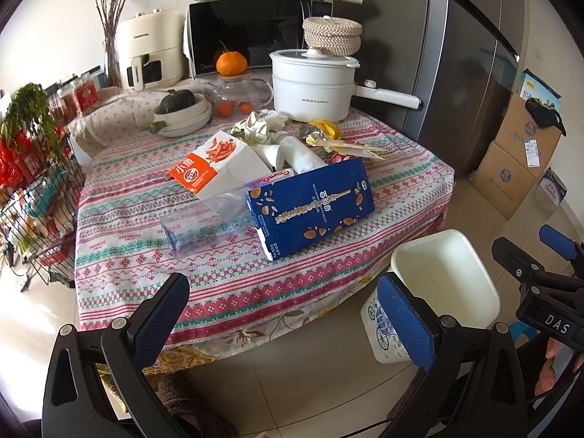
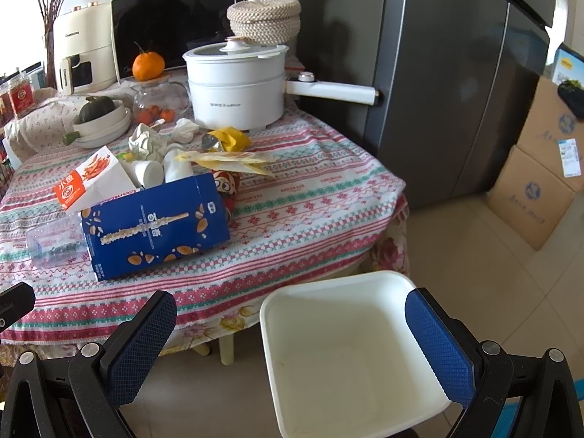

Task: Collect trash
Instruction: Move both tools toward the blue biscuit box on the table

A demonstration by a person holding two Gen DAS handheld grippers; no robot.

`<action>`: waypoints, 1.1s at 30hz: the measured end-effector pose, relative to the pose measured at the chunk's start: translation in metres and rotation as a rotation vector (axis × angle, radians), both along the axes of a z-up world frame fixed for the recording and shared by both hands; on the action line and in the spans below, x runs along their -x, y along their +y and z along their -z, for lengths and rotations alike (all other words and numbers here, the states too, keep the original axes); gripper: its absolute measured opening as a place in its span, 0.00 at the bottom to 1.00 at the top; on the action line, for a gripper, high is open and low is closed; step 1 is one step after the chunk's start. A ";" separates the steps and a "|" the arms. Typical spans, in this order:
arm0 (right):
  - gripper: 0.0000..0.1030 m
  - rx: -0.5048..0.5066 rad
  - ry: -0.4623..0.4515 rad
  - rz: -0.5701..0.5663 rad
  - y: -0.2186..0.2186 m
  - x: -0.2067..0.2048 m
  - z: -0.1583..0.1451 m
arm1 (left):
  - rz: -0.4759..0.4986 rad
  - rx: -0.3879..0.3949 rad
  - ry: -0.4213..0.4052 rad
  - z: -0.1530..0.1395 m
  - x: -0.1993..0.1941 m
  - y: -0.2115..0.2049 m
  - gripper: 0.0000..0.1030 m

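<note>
Both grippers, left gripper (image 1: 283, 321) and right gripper (image 2: 292, 346), hang spread and empty off the tabletop's front edge. One white bin (image 2: 339, 350) stands on the floor beside the front right corner. Mid-tabletop lie two cartons, blue carton (image 1: 314, 204) and orange carton (image 1: 219, 168), with one clear bottle (image 1: 204, 222).

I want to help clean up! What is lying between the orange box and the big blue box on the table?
A clear plastic bottle on its side, between the orange box and the blue box, best seen from the left wrist view.
</note>
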State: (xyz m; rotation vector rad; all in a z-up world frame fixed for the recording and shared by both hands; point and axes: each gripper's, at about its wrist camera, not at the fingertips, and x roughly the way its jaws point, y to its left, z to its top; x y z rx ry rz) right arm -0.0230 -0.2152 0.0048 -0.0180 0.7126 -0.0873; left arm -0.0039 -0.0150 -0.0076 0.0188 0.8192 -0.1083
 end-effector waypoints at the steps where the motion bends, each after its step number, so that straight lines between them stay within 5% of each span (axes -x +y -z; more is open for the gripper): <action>1: 1.00 0.000 0.000 0.000 0.000 0.000 0.000 | 0.000 0.000 -0.001 0.000 0.001 0.000 1.00; 33: 1.00 0.016 -0.011 0.019 -0.006 0.004 -0.003 | 0.045 0.035 -0.029 -0.014 0.008 0.006 1.00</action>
